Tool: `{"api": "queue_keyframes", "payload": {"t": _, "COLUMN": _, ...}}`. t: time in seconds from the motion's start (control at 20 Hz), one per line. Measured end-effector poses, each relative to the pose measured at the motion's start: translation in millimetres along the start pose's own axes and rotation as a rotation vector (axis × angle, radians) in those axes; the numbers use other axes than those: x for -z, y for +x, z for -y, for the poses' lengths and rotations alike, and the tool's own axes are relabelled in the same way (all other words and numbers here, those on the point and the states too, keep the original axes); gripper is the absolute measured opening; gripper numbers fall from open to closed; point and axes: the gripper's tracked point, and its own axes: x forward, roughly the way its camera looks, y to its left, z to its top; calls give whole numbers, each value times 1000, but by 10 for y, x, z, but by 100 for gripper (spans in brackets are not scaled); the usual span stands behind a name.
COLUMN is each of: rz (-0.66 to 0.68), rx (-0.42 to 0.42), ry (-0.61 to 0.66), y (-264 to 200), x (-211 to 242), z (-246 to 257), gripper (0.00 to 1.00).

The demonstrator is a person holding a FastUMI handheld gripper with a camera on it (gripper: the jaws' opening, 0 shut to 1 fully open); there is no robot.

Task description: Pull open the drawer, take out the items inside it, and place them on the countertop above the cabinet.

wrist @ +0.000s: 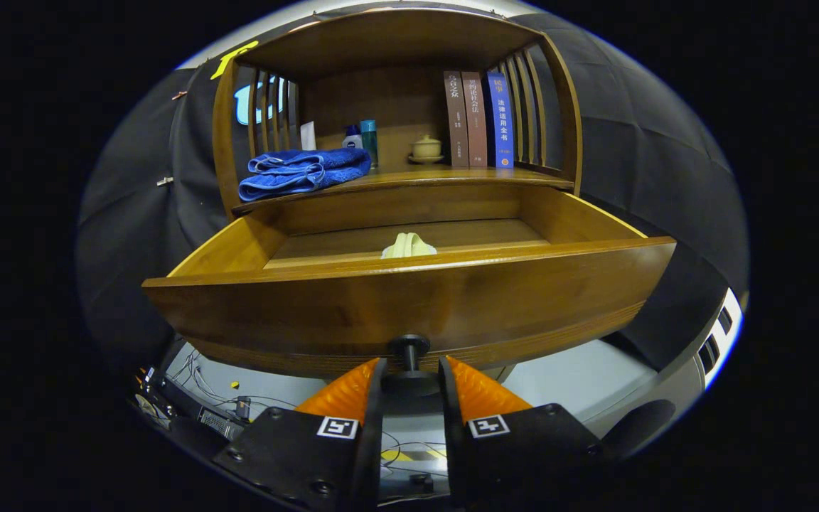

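The drawer [409, 299] stands pulled well out of the cabinet [395, 107], its wide wooden front right up against the gripper [409, 375]. The two fingers sit either side of the dark round knob [409, 350] on the drawer front, closed in on its disc, with the knob's stem running from there to the wood. Inside the drawer, a pale yellow cloth [409, 246] lies bunched just behind the front panel, near the middle. Above it, the countertop [445, 176] carries a folded blue towel [301, 172] toward the left. Behind the towel stand a small white bottle [352, 137] and a teal bottle [369, 140]. A cream lidded cup [426, 148] sits further along, and three upright books [477, 119] lean by the slatted side. Cables trail below the drawer.
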Motion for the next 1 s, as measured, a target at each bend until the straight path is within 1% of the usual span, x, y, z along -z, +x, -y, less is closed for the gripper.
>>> {"api": "queue_keyframes", "payload": {"t": 0.05, "rz": 3, "rx": 0, "ry": -1, "y": 7, "x": 1, "z": -2, "gripper": 42}}
{"api": "queue_keyframes", "payload": {"t": 0.1, "rz": 4, "rx": -4, "ry": -1, "y": -1, "x": -3, "z": 0, "gripper": 45}}
{"api": "queue_keyframes", "payload": {"t": 0.25, "rz": 1, "rx": -16, "ry": -1, "y": -44, "x": 25, "z": -10, "gripper": 78}}
{"api": "queue_keyframes", "payload": {"t": 0.35, "rz": 5, "rx": -17, "ry": 14, "y": -151, "x": 5, "z": 7, "gripper": 100}}
{"api": "queue_keyframes", "payload": {"t": 0.45, "rz": 36, "rx": -17, "ry": 38, "y": -283, "x": -177, "z": 19, "gripper": 99}}
{"api": "queue_keyframes", "payload": {"t": 0.65, "rz": 65, "rx": -27, "ry": 17, "y": -400, "x": -714, "z": -23, "gripper": 99}}
{"api": "queue_keyframes", "payload": {"t": 0.8, "rz": 56, "rx": -50, "ry": 27, "y": -258, "x": -1134, "z": -76, "gripper": 99}}
{"api": "queue_keyframes", "payload": {"t": 1.0, "rz": -7, "rx": -39, "ry": 21, "y": 176, "x": -1494, "z": -98, "gripper": 99}}
